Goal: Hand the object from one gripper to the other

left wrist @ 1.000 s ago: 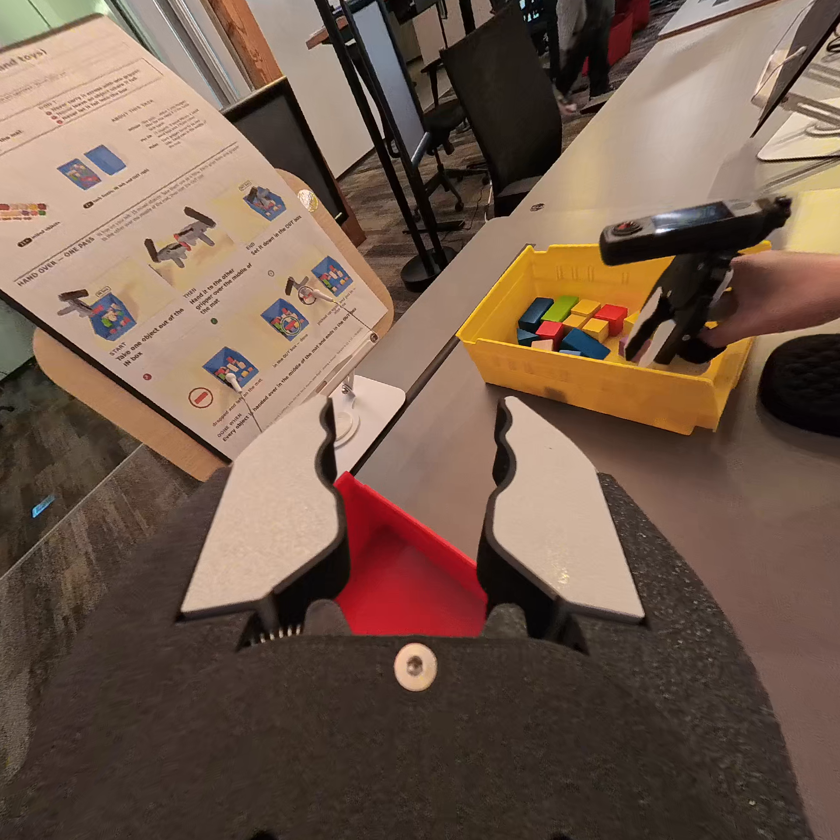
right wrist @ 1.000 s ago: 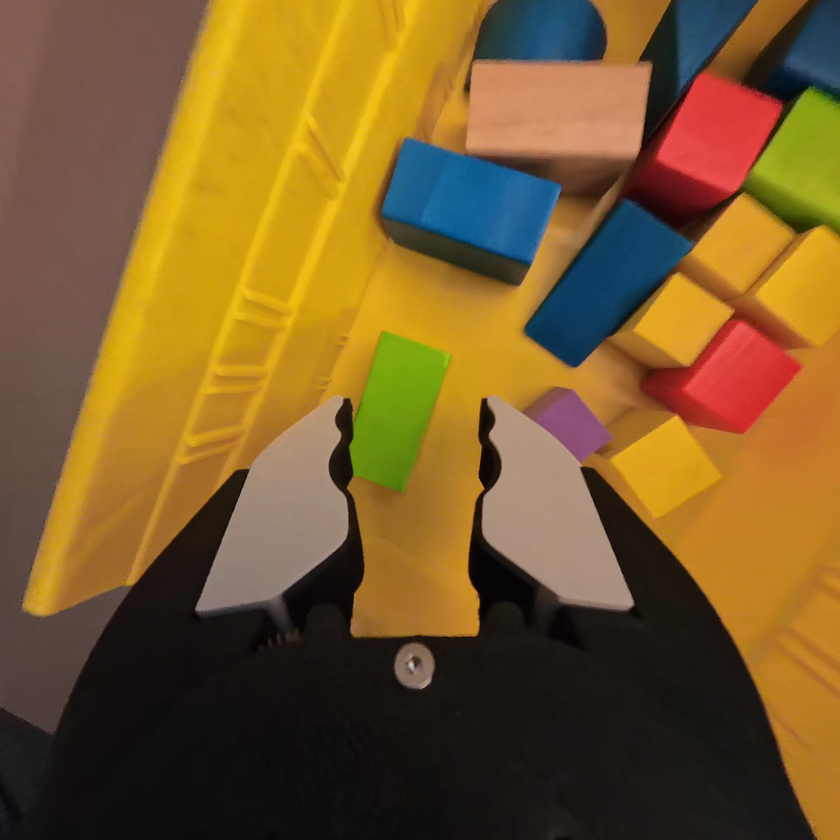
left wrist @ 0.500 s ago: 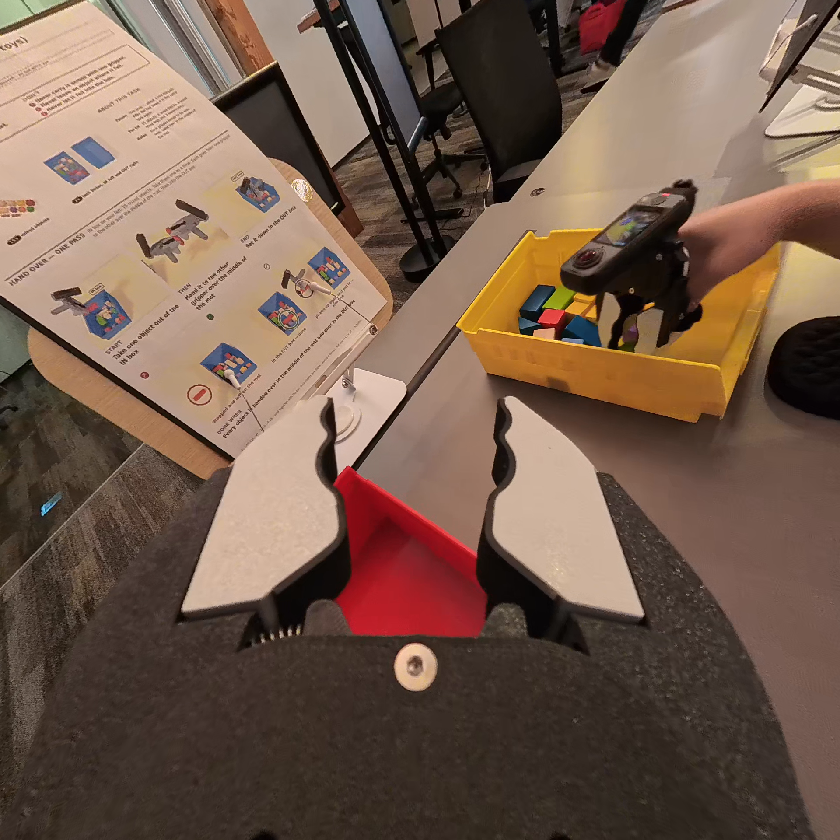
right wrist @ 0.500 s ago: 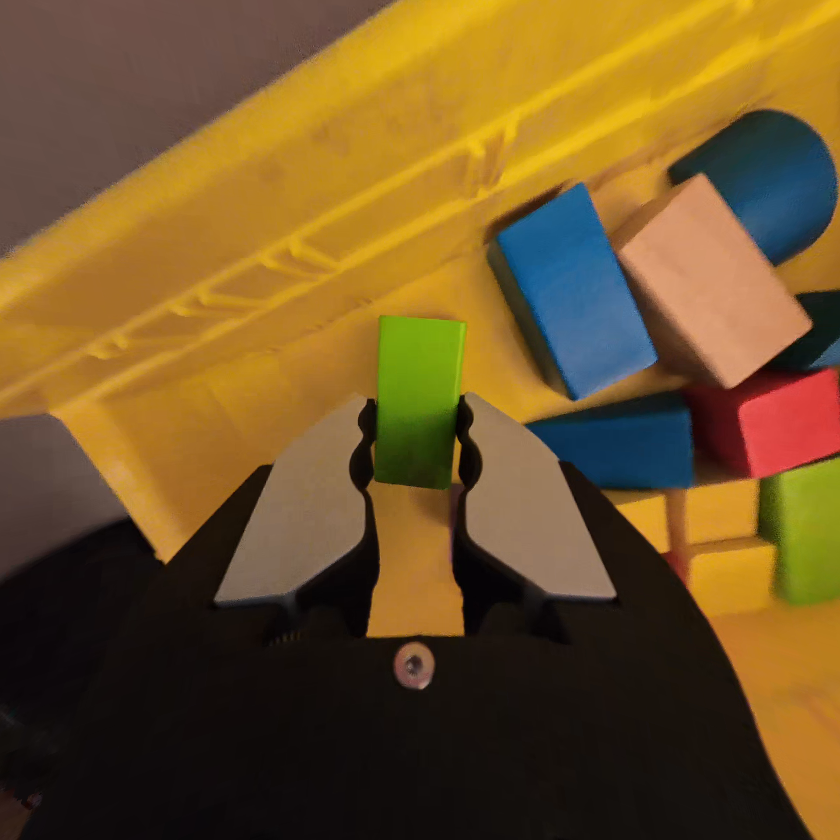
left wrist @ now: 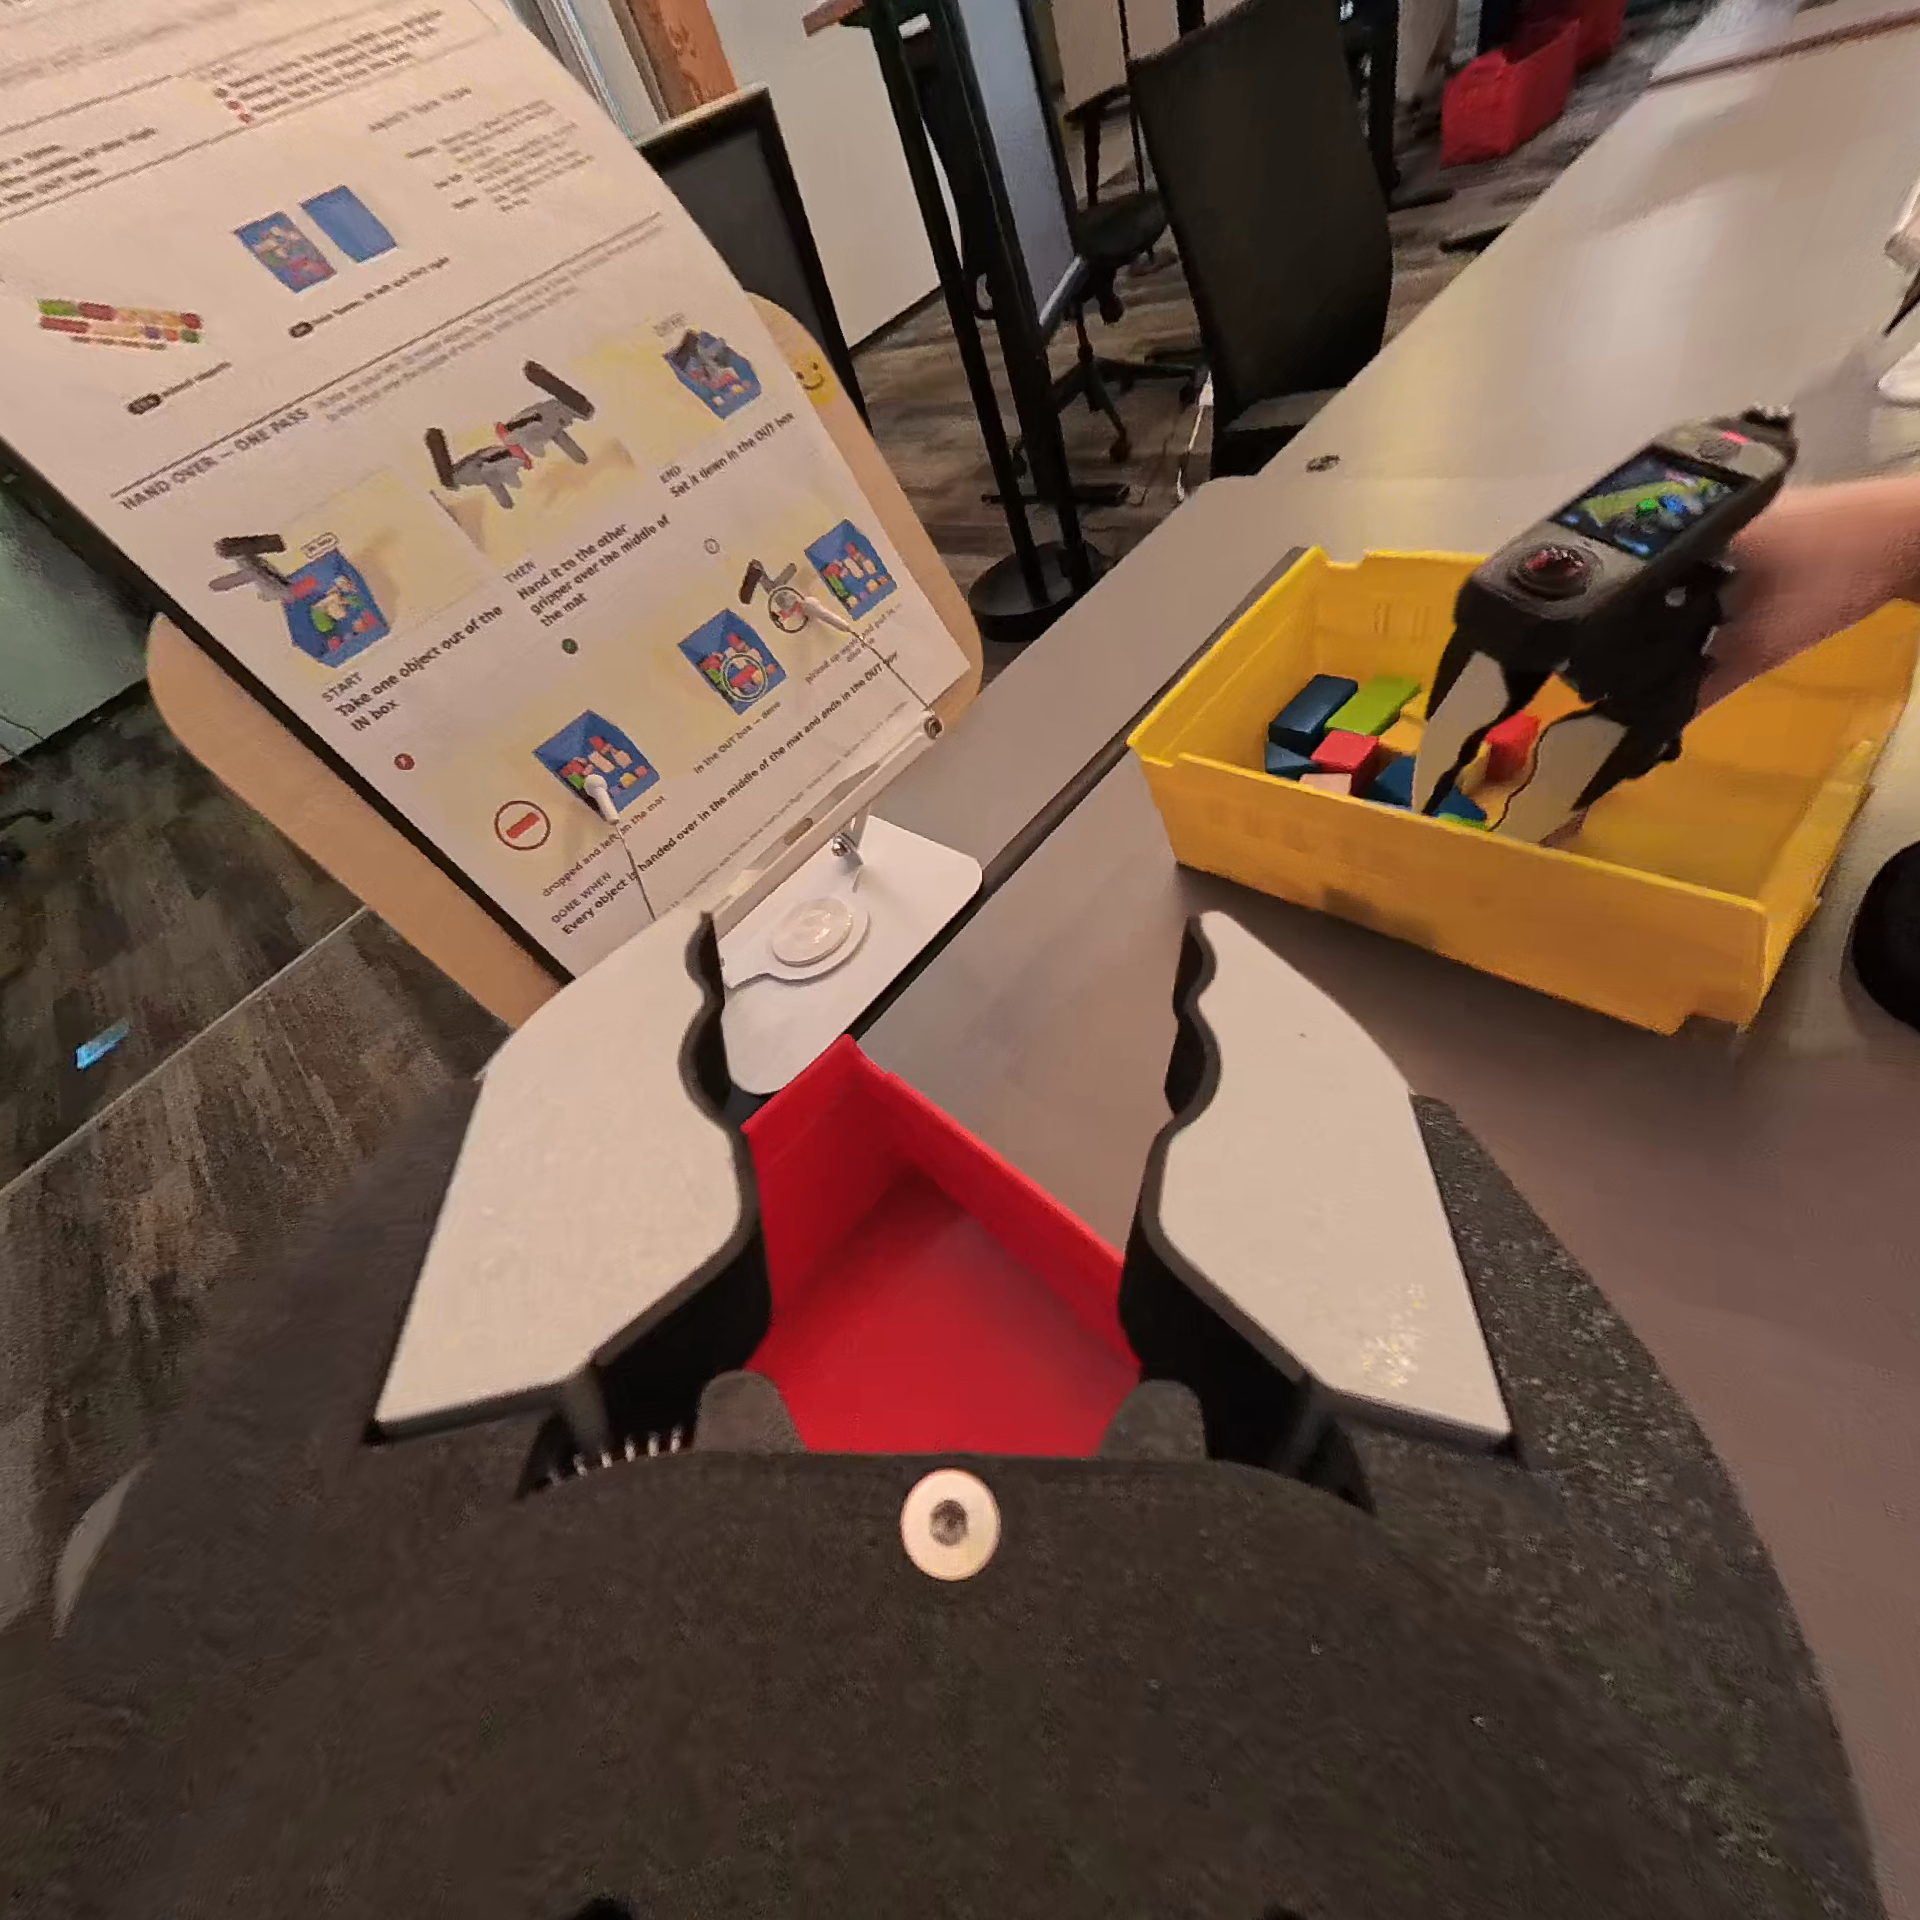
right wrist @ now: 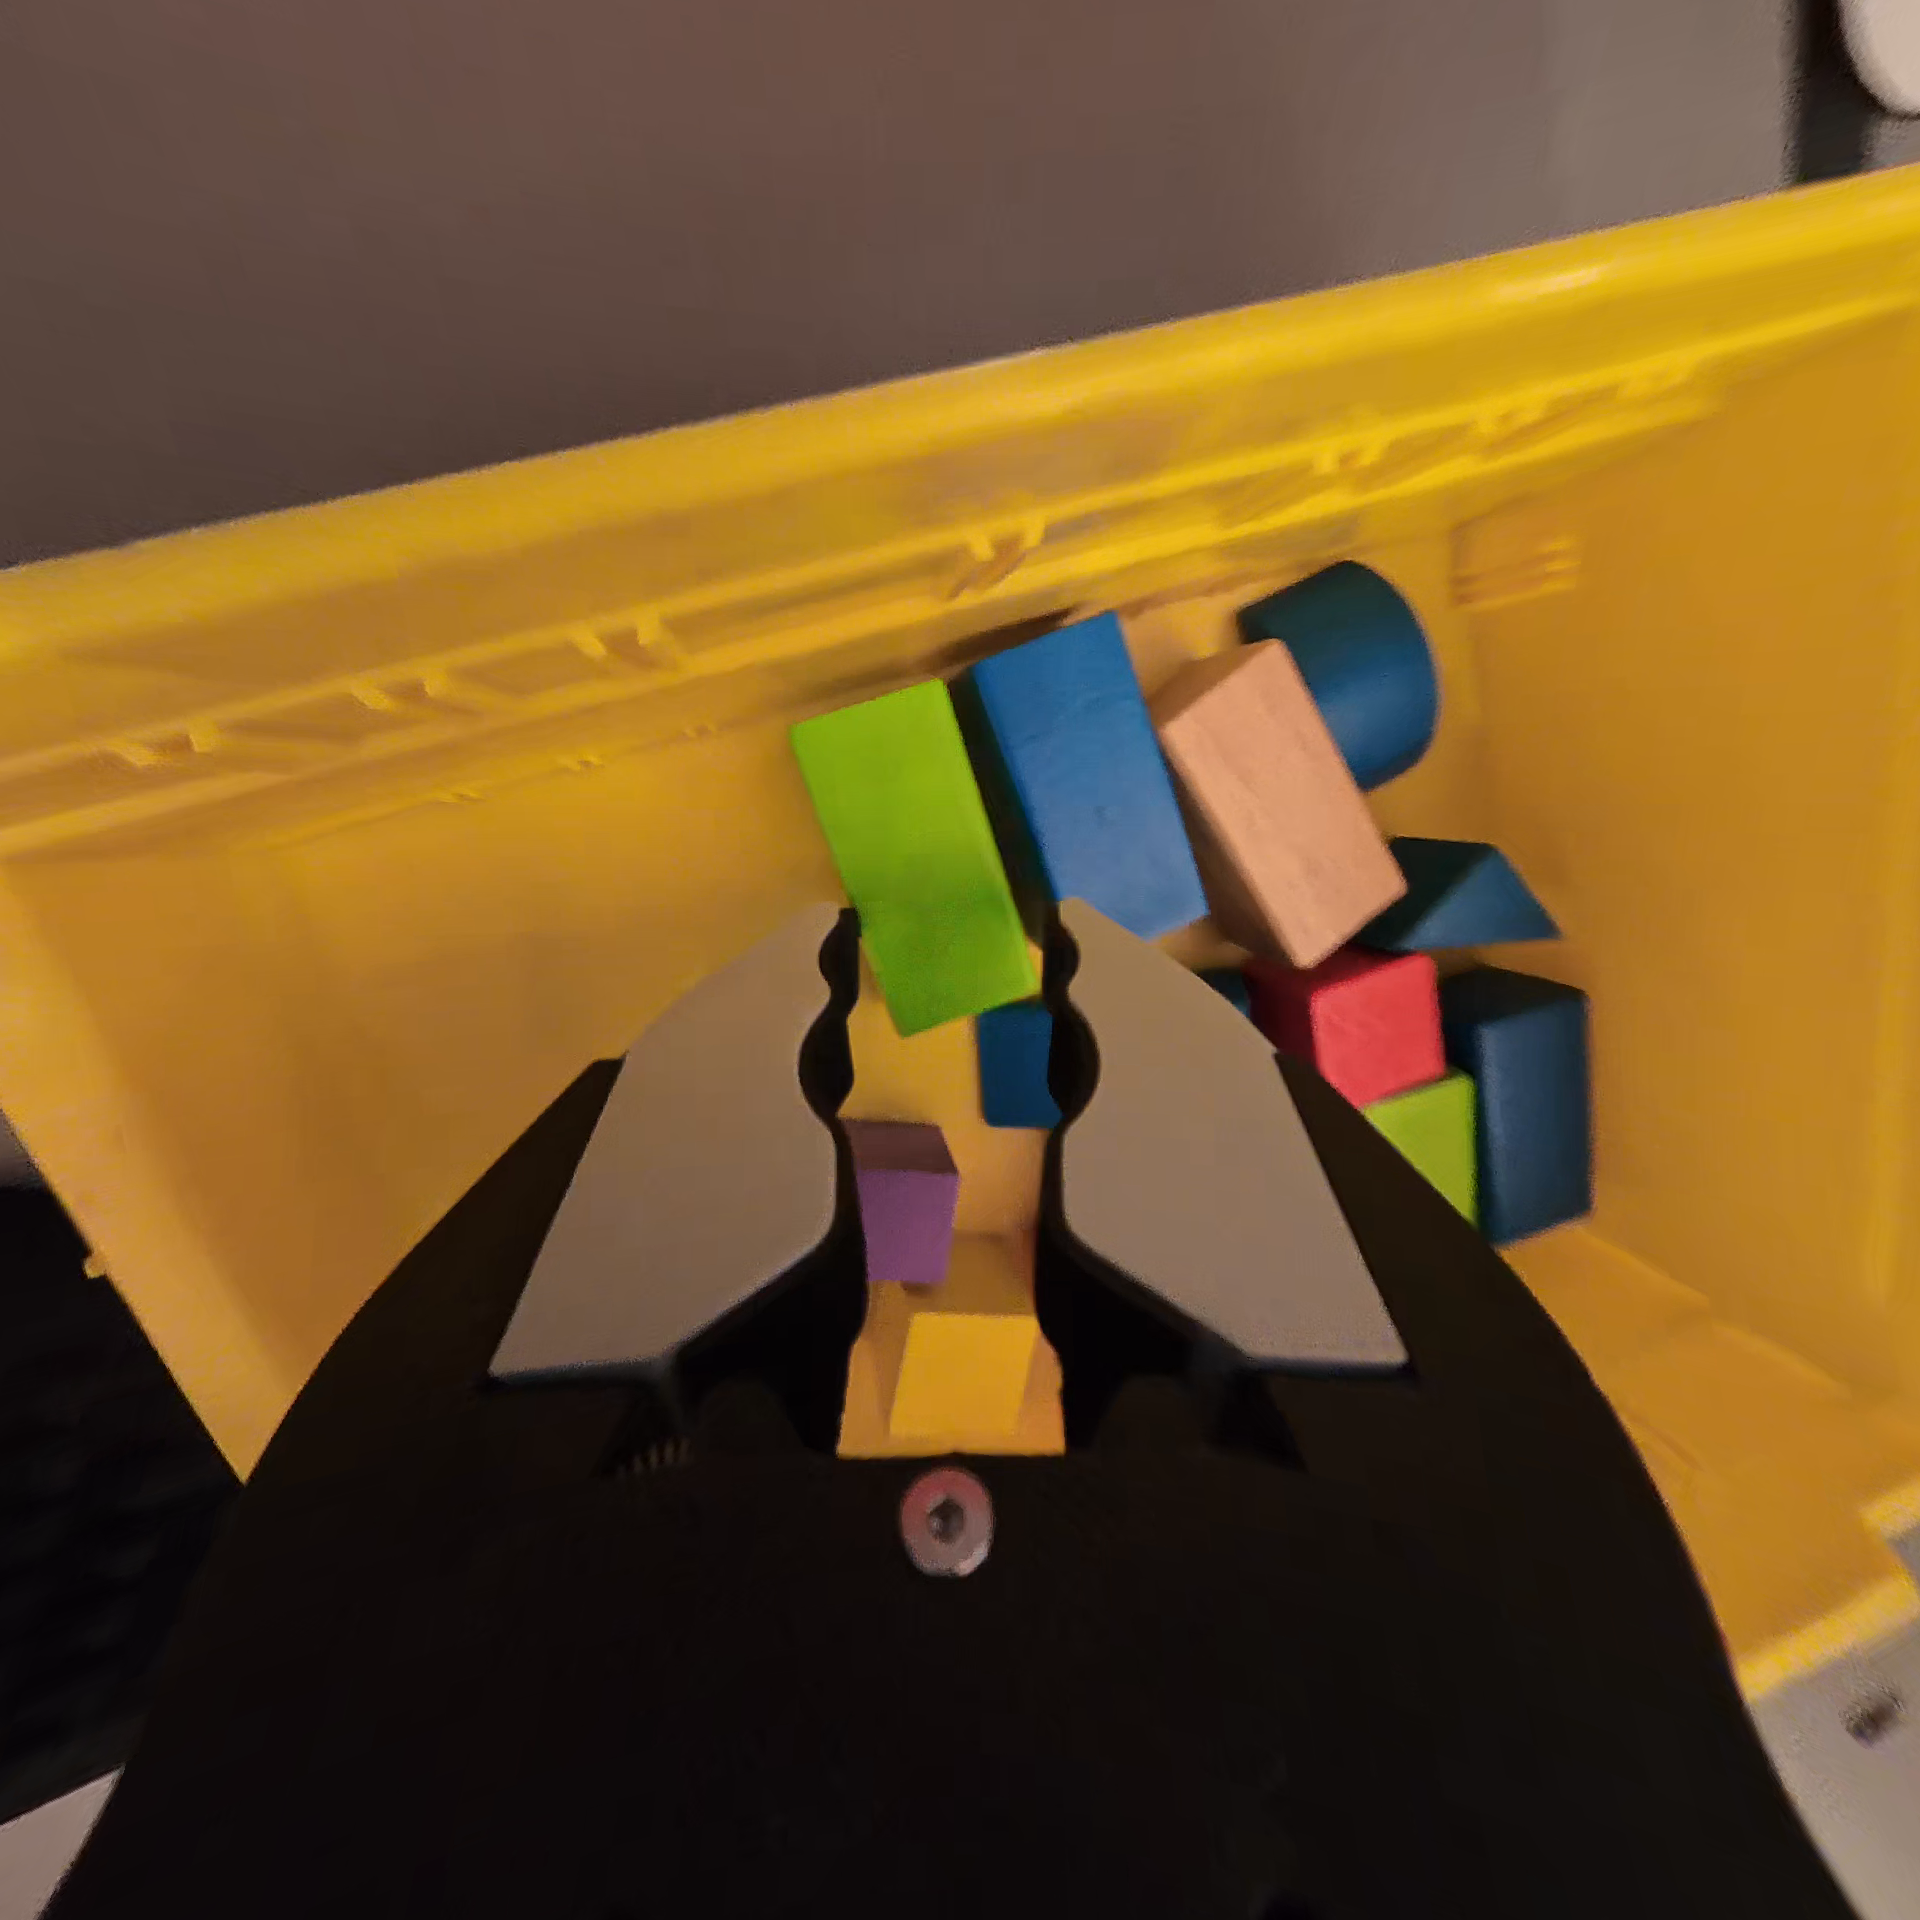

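A flat green block [right wrist: 914, 852] sits tilted between the tips of my right gripper [right wrist: 951, 914]. The jaws are narrowed onto its near end inside the yellow bin [right wrist: 520, 623]. Beside it lie blue [right wrist: 1081, 769], natural wood [right wrist: 1278, 800], red [right wrist: 1351, 1018] and purple [right wrist: 904, 1216] blocks. In the left wrist view the right gripper [left wrist: 1496, 810] reaches down into the yellow bin [left wrist: 1455, 914], held by a hand; the green block is hidden there. My left gripper [left wrist: 951, 945] is open and empty above a red bin [left wrist: 935, 1299].
An instruction poster [left wrist: 416, 468] on a white stand base [left wrist: 831, 925] stands at the table's left edge. A black pad [left wrist: 1896, 935] lies right of the yellow bin. An office chair [left wrist: 1268, 208] stands beyond the table. Bare grey table [left wrist: 1351, 1091] lies between the bins.
My right gripper closed on the green block and swung round. The block now sits farther out at the tips and tilted. My left gripper stayed open over the red bin.
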A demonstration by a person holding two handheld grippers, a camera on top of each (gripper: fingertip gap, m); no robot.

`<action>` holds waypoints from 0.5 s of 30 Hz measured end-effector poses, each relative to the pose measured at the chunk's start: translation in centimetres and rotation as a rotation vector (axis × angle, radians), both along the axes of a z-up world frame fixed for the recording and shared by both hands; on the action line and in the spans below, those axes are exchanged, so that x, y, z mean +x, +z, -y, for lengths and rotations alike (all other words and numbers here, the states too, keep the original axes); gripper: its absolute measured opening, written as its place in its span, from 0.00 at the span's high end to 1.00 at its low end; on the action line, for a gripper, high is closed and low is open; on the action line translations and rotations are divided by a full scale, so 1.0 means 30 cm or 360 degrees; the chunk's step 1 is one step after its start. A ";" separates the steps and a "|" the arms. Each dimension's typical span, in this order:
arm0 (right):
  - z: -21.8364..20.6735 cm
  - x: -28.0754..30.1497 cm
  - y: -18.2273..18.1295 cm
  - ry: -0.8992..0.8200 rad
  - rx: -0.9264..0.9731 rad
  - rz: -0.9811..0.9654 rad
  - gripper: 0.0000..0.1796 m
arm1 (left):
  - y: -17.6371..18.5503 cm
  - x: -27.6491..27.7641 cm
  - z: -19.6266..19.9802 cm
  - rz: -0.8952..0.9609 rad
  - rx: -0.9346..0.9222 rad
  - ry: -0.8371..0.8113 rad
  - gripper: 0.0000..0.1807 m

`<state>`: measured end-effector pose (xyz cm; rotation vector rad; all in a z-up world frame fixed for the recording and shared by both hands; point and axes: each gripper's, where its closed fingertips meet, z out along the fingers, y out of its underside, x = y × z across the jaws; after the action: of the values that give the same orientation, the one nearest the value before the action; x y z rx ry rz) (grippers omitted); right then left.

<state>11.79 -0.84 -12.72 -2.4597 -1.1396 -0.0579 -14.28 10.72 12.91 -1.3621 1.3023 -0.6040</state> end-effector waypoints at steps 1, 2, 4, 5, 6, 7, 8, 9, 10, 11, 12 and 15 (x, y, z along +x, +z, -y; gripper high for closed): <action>-0.005 0.011 0.023 -0.0020 0.0066 0.0046 0.81 | 0.009 -0.002 -0.001 0.0037 -0.0033 -0.0011 0.53; -0.012 0.023 0.049 -0.0051 0.0137 0.0092 0.81 | 0.019 -0.003 -0.001 0.0074 -0.0064 -0.0024 0.53; -0.031 0.042 0.112 -0.0120 0.0294 0.0159 0.81 | 0.036 -0.010 -0.010 0.0146 -0.0080 -0.0028 0.52; -0.044 0.052 0.149 -0.0162 0.0383 0.0181 0.81 | 0.043 -0.015 -0.019 0.0179 -0.0068 -0.0012 0.51; -0.054 0.060 0.184 -0.0200 0.0459 0.0192 0.80 | 0.049 -0.021 -0.032 0.0205 -0.0048 0.0018 0.52; -0.068 0.080 0.227 -0.0268 0.0553 0.0225 0.80 | 0.052 -0.028 -0.048 0.0222 -0.0018 0.0058 0.52; -0.082 0.102 0.271 -0.0351 0.0649 0.0248 0.79 | 0.055 -0.035 -0.065 0.0237 0.0014 0.0104 0.52; -0.094 0.123 0.315 -0.0431 0.0737 0.0263 0.76 | 0.058 -0.041 -0.081 0.0251 0.0038 0.0146 0.52; -0.106 0.153 0.363 -0.0523 0.0837 0.0298 0.73 | 0.059 -0.045 -0.095 0.0263 0.0044 0.0182 0.52; -0.113 0.192 0.416 -0.0626 0.0953 0.0354 0.73 | 0.059 -0.049 -0.107 0.0274 0.0037 0.0211 0.51; -0.117 0.234 0.470 -0.0735 0.1075 0.0415 0.72 | 0.056 -0.053 -0.122 0.0281 0.0021 0.0239 0.51; -0.101 0.343 0.610 -0.1042 0.1360 0.0539 0.72 | 0.039 -0.070 -0.168 0.0266 0.0001 0.0325 0.51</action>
<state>22.06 2.20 5.58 -1.9302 -0.2399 -0.9631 -16.39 15.76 14.07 -1.3930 1.0156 -0.5635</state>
